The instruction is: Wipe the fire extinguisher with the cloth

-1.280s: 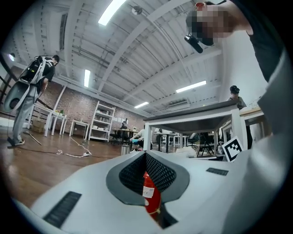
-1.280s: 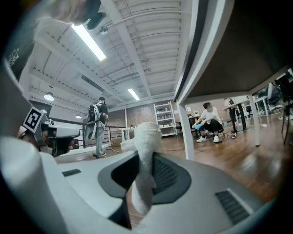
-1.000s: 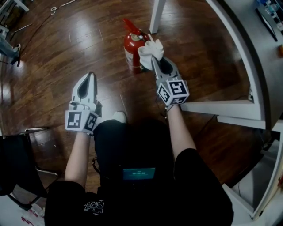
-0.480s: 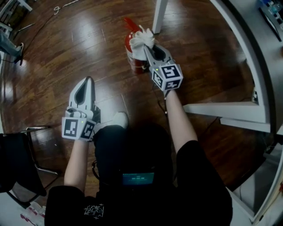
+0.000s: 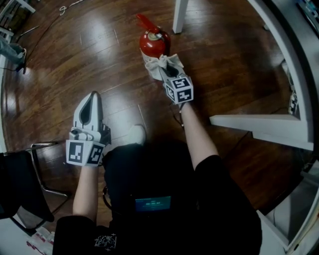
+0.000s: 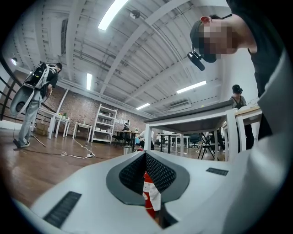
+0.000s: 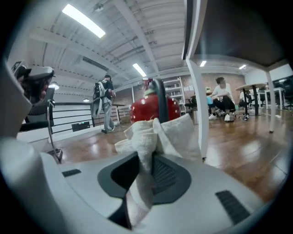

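The person's right arm reaches straight out, bare forearm running from the frame's middle up to the right gripper in the upper centre. That gripper points up and slightly left, its jaws clamped on a bunched white cloth. The cloth presses against the near side of the red fire extinguisher, just below its domed top. The extinguisher stands upright on the dark wooden floor in the upper centre. It is near a white leg of the worktop that curves down the right side.

The left arm is tucked in closer, forearm rising from the lower left. The left gripper sits at centre left, pointing up the frame, well apart from the extinguisher. Its jaws are closed together at the tips with nothing between them.

Each gripper's cube carries black-and-white square markers. A small teal screen at the person's waist shows characters too blurred to read.
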`<state>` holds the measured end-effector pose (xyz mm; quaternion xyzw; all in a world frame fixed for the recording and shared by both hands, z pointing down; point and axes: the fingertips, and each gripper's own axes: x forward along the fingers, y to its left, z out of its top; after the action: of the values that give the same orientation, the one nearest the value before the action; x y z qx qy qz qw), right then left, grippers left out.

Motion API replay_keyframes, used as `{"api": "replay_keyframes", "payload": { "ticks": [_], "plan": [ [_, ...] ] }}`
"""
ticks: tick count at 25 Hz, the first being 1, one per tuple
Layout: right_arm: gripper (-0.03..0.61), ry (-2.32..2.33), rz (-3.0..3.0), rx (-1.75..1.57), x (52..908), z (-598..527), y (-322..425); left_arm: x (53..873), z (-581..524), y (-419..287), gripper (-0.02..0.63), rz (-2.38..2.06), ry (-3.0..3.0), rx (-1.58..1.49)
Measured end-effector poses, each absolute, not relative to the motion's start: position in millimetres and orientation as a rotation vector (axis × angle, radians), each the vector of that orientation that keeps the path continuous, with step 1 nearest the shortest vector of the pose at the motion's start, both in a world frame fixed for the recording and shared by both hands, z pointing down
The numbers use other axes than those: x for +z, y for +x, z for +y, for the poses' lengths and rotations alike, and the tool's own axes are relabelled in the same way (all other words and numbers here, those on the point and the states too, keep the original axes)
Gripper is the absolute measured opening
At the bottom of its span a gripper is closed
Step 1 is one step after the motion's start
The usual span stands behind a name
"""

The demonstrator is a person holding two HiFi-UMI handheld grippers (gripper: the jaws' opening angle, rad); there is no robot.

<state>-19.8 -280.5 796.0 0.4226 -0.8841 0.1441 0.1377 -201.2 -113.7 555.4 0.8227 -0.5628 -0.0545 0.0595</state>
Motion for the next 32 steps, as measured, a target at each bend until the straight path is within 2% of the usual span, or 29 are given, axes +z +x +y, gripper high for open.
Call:
{"api": "replay_keyframes", "payload": {
  "ticks": [4, 8, 12, 19, 22, 26, 32],
  "plan": [
    [0.094, 1.134, -2.493, 0.437, 834, -281, -23, 557, -108, -204, 0.002, -1.713, 2.486, -0.147],
    [0.094, 1.094, -2.533, 0.41, 821, -275, -23, 558, -104, -207, 0.002, -1.723, 2.473, -0.158],
    [0.094, 1.153, -2.694, 0.343, 754, -266, -4, 562, -99, -203, 0.002, -1.708, 2.466, -0.165],
    [0.094, 1.505, -2.948, 0.174, 607, -282, 76, 569, -103, -196, 0.002, -1.696, 2.46, -0.164],
    [0.094, 1.621, -2.945, 0.043, 573, -293, 90, 572, -104, -190, 0.002, -1.681, 2.468, -0.142],
    [0.094, 1.599, -2.881, -0.016, 588, -310, 68, 575, -107, -192, 0.002, -1.678, 2.464, -0.122],
    [0.094, 1.487, -2.799, 0.154, 664, -333, 35, 579, -114, -189, 0.002, -1.67, 2.461, -0.106]
  ]
}}
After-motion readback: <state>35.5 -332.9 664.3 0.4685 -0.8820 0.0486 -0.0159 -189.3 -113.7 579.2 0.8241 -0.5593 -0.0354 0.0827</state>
